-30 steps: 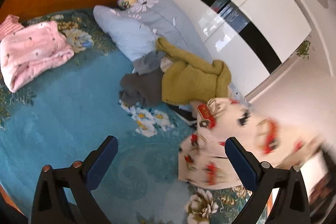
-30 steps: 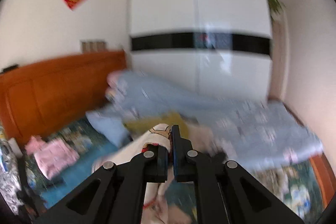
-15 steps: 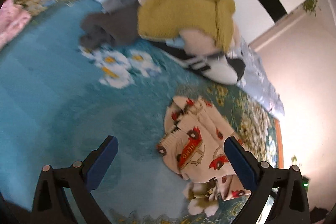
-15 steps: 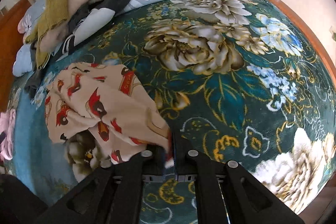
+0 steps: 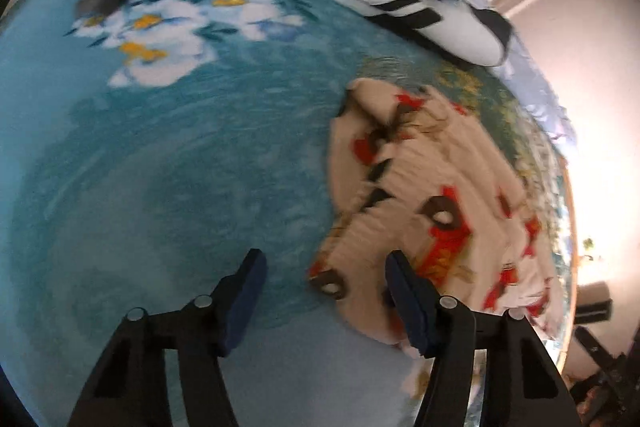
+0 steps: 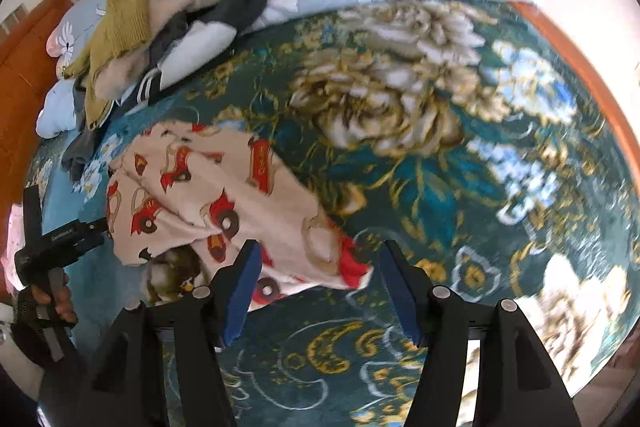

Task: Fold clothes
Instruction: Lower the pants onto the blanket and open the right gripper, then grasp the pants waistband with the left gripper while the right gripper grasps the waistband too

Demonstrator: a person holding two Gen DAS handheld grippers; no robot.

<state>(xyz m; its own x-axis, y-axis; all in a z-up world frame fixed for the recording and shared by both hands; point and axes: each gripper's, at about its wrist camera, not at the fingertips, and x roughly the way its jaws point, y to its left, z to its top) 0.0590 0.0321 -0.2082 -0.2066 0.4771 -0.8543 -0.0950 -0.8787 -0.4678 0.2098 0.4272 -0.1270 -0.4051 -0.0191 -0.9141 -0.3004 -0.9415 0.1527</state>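
Both the left gripper [image 5: 322,301] and the right gripper [image 6: 318,285] have their blue-padded fingers spread and hold nothing. Just ahead of them, one crumpled cream garment printed with red cars [image 6: 208,195] lies unfolded on the teal floral bedspread [image 6: 440,167]. Folding seems barely begun, and one heap of other clothes [image 6: 160,39] waits beyond, too tangled to count.

garment [image 6: 208,195] — soft printed cloth; bedspread [image 6: 440,187] — plush, slightly shiny; sweater [image 6: 120,23] — coarse knit

My left tongs [image 5: 322,291] and right tongs [image 6: 320,277] share one build: black angular arms, silver round screws, blue pads [image 6: 244,283]. My hand [image 6: 52,301] wears a dark fingerless glove.
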